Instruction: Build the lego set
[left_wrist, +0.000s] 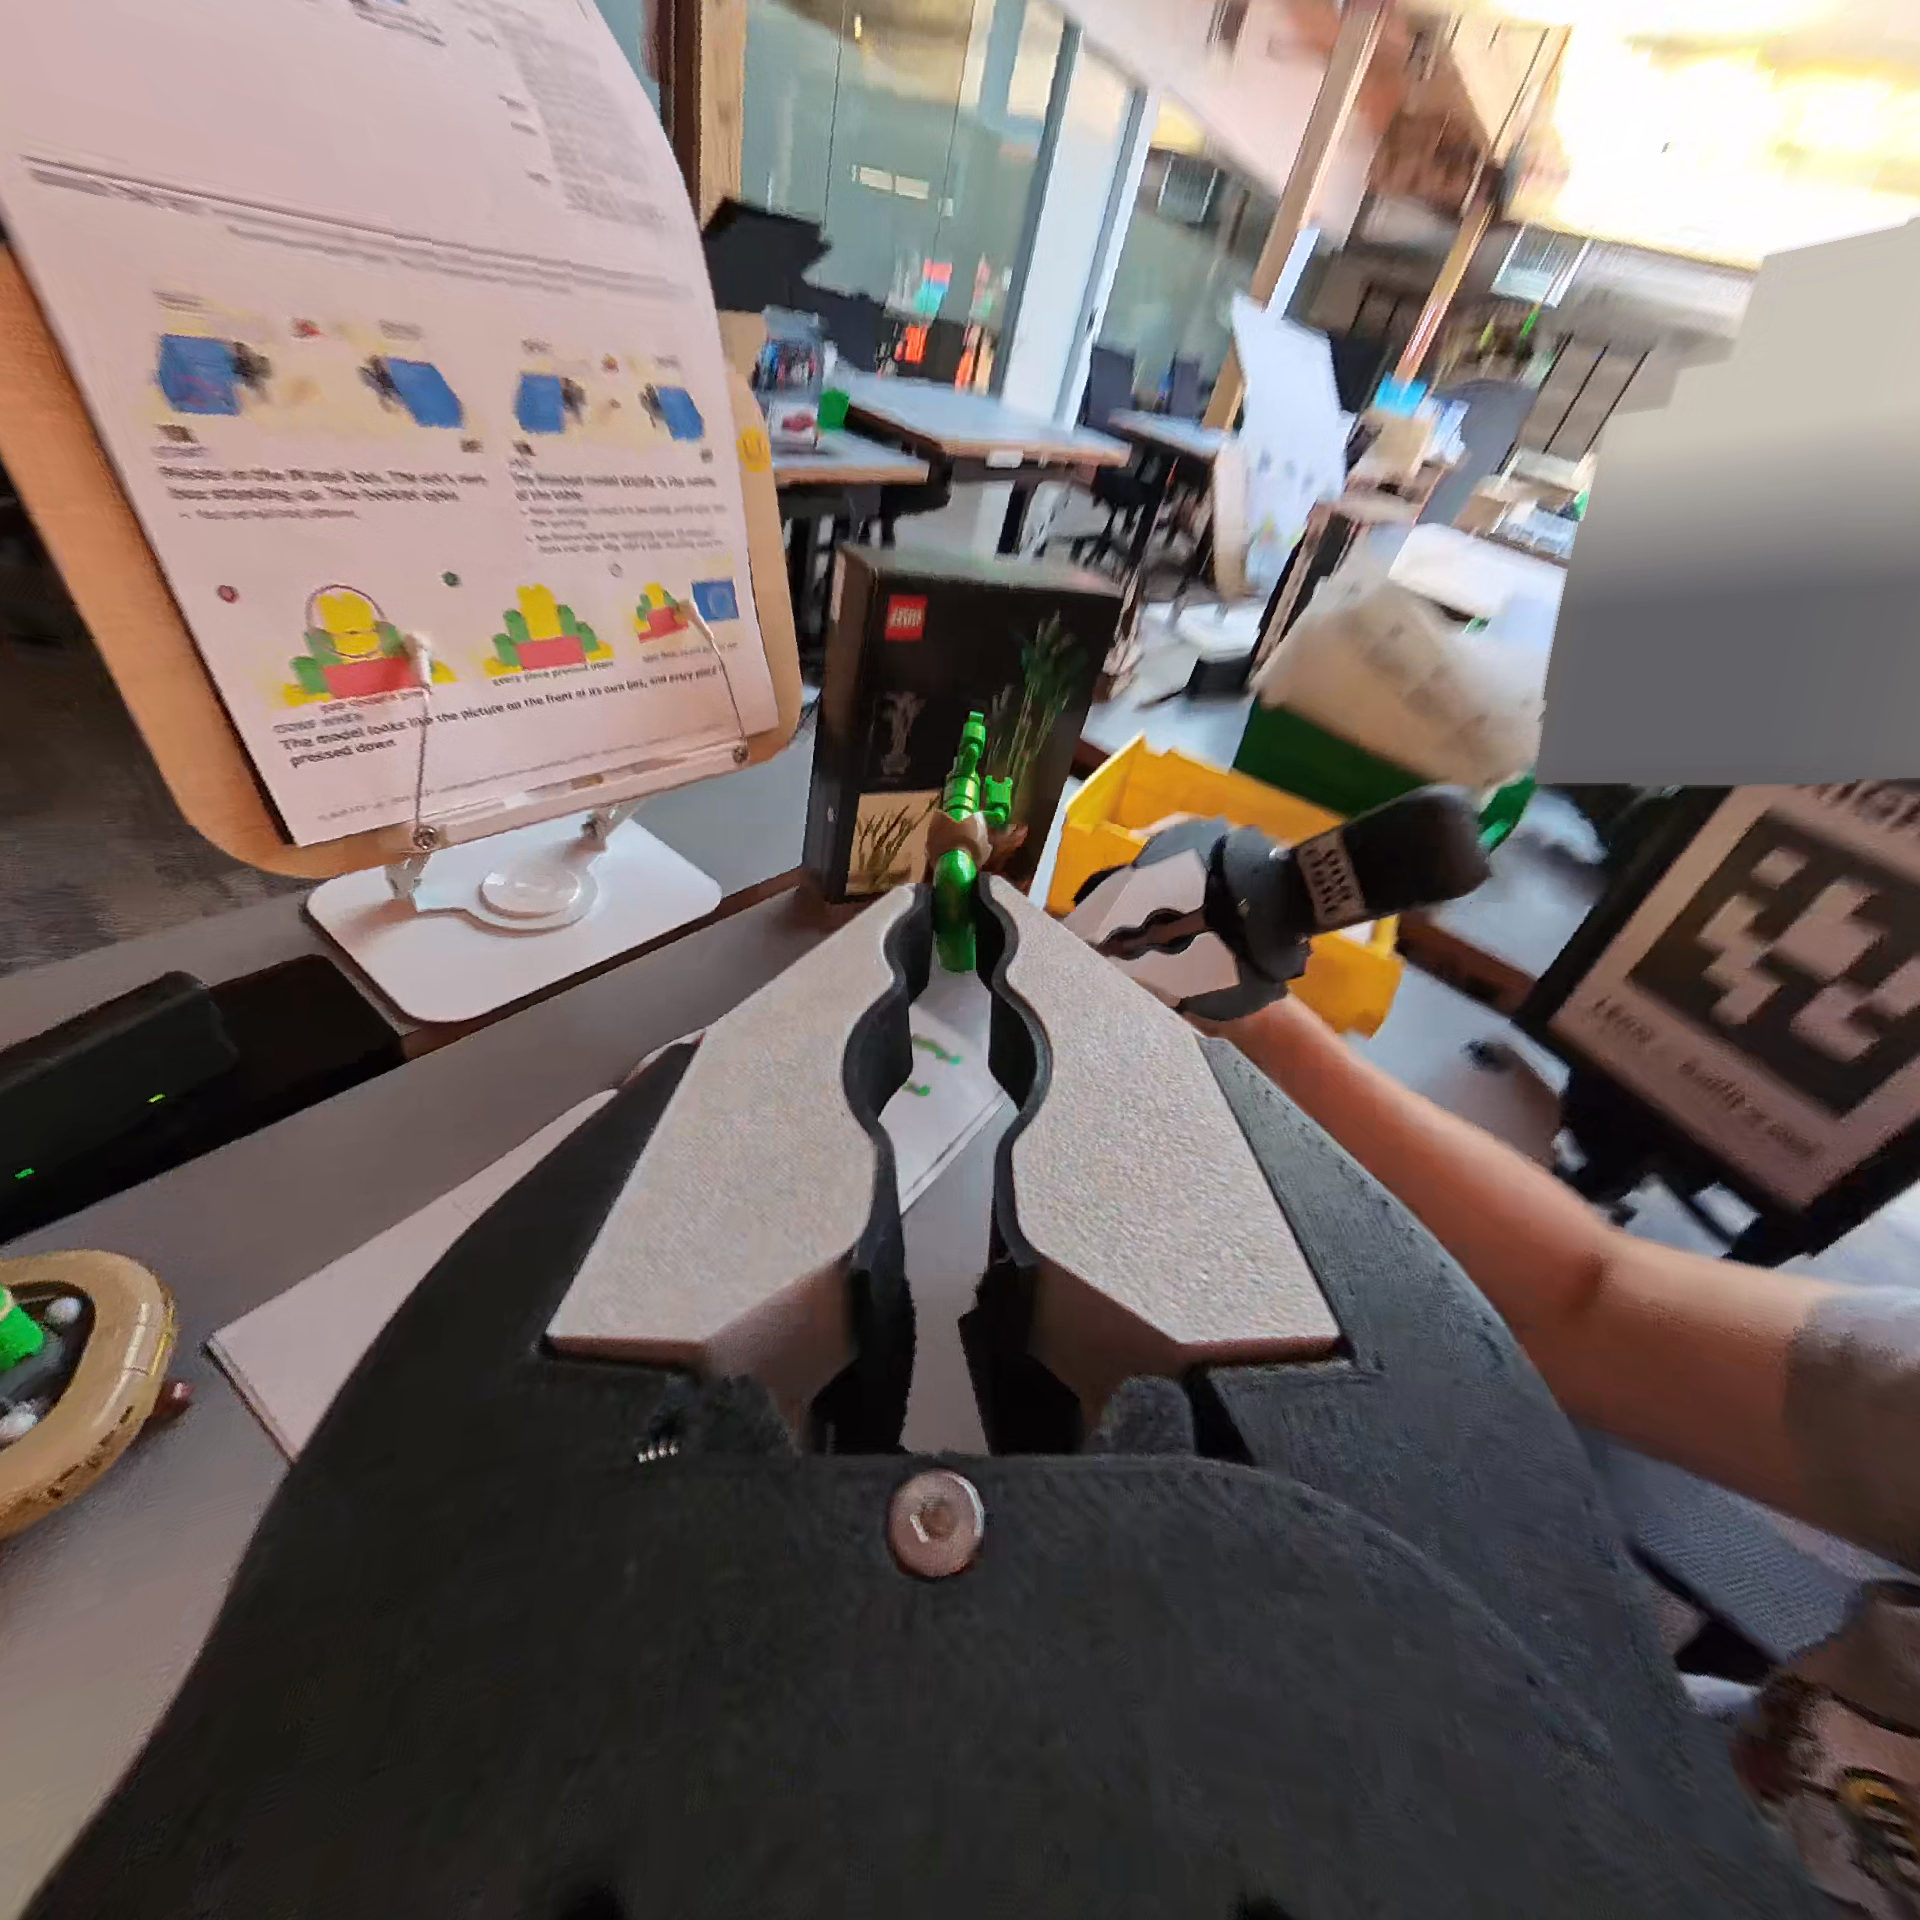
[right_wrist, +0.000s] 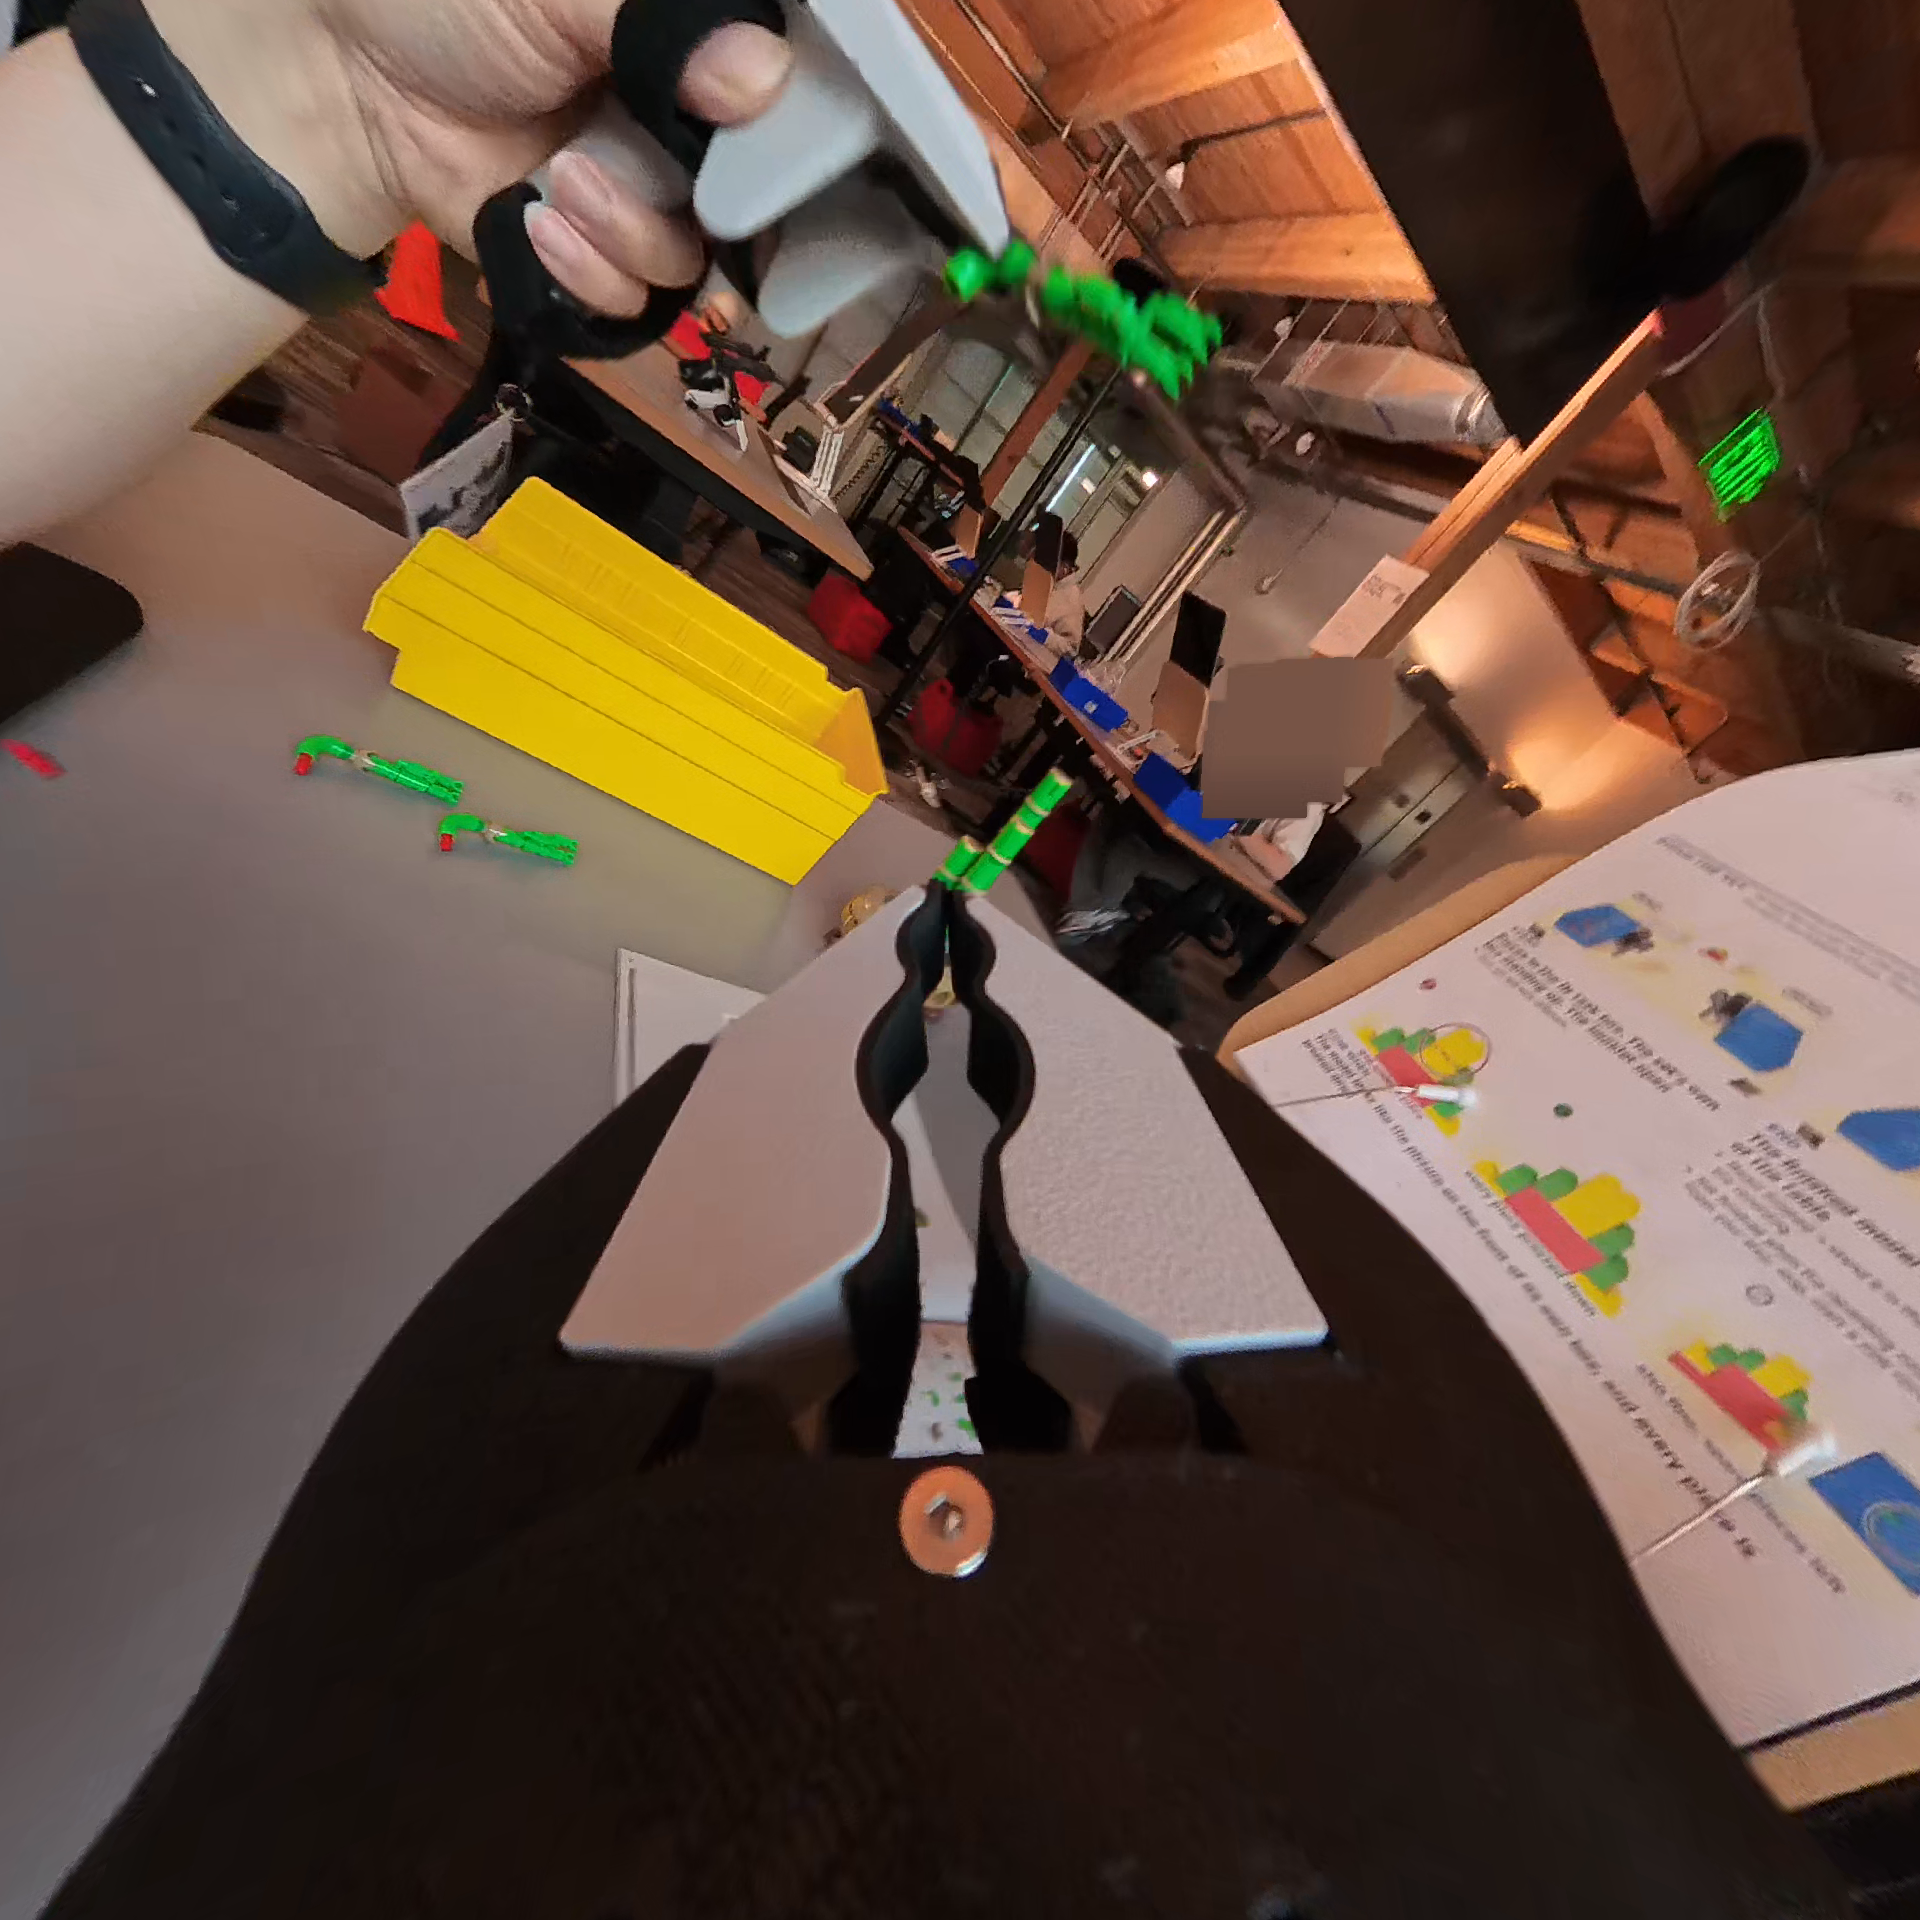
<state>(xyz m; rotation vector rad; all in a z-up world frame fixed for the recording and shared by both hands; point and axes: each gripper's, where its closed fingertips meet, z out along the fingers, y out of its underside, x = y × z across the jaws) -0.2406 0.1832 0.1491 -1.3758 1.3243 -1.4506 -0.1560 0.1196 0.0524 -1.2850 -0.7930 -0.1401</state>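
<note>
My left gripper (left_wrist: 954, 914) is pinched on a green stalk piece (left_wrist: 961, 821) that sticks up past its fingertips. My right gripper (right_wrist: 948, 904) is closed down on a second green stalk (right_wrist: 1003, 836), a run of short segments pointing away from the tips. Both are raised off the table (right_wrist: 208, 1039). On the table just past the right gripper lie two more green stalks with curved ends (right_wrist: 379, 771), near a yellow bin (right_wrist: 623, 675). To the left sits a tan ring base (left_wrist: 104, 1382). Beyond my left fingertips stands the dark set box (left_wrist: 956, 717), with the instruction sheet (left_wrist: 416, 468) propped on a stand beside it.
</note>
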